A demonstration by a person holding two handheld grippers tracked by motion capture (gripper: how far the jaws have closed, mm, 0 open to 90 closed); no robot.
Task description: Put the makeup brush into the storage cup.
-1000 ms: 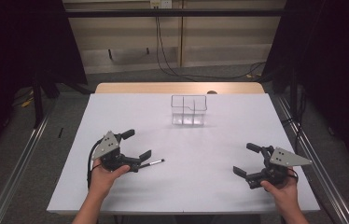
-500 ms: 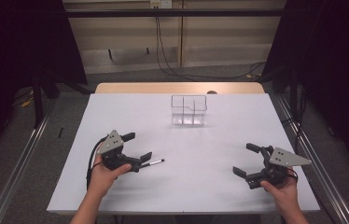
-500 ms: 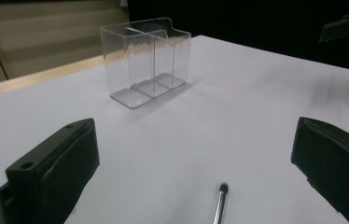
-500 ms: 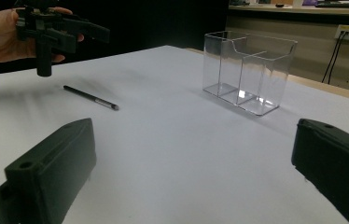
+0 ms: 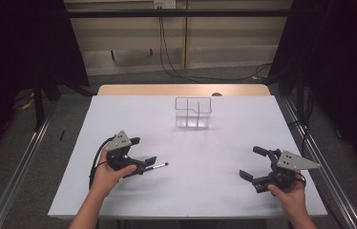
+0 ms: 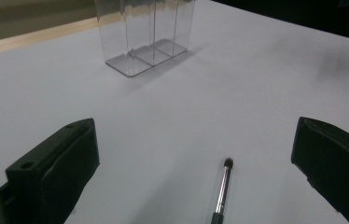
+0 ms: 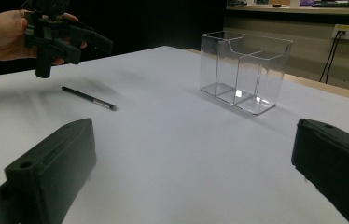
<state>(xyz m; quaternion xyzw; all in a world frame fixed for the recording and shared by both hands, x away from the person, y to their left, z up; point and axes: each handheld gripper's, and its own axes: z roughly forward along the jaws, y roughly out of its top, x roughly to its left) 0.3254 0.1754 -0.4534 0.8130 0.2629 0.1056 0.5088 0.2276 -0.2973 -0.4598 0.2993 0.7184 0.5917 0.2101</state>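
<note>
The left gripper point(image 5: 144, 153) hovers with jaws wide apart over a pen point(image 6: 221, 192) lying on the near left of the table point(image 5: 215, 152), not touching it. The right gripper point(image 5: 251, 163), also spread and holding nothing, sits near right; a clear box point(image 5: 193, 112) stands far centre.

The table point(image 5: 224, 157) is seen as white, with a tan wooden strip along its far edge. The pen point(image 7: 88, 98) is black with a silver stretch near its tip. The box point(image 7: 245, 70) is clear. Black jaws are shown on both grippers, each topped by a grey plate.
</note>
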